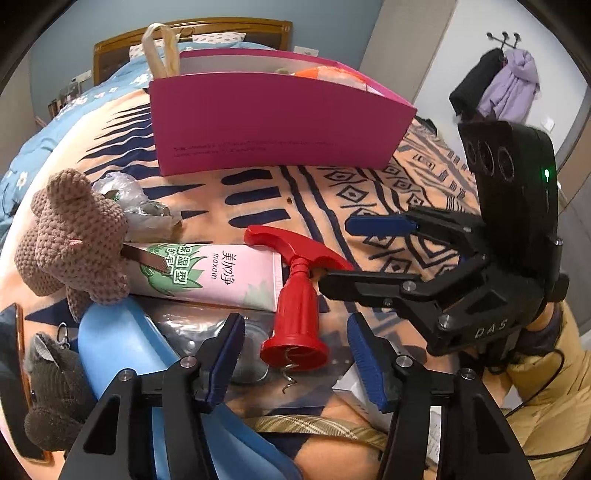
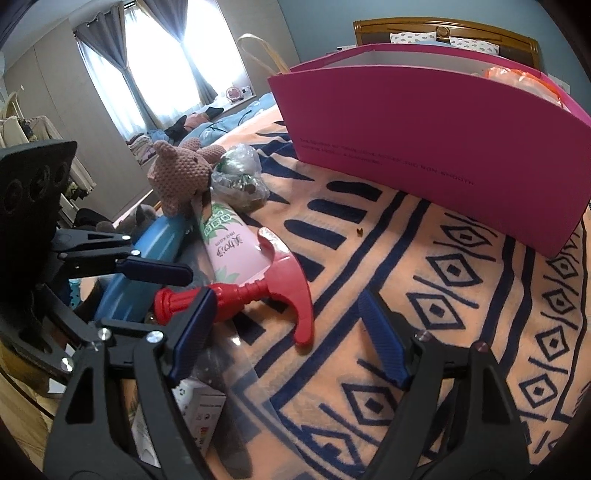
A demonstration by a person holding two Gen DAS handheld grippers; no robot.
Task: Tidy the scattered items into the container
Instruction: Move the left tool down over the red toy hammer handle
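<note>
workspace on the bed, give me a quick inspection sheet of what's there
surface: patterned blanket on a bed.
job's things: pink container stands upright and open at the far side; red corkscrew lies beside a pink tube; brown knitted toy rests partly on the tube.
clutter: crumpled plastic bag, blue plastic item, grey plush.
grippers: left hand-held gripper open, straddling the corkscrew's base; right hand-held gripper open beside it.
cables: black cable near the person's sleeve.
surroundings: headboard, curtained window, coats on hooks.
</note>
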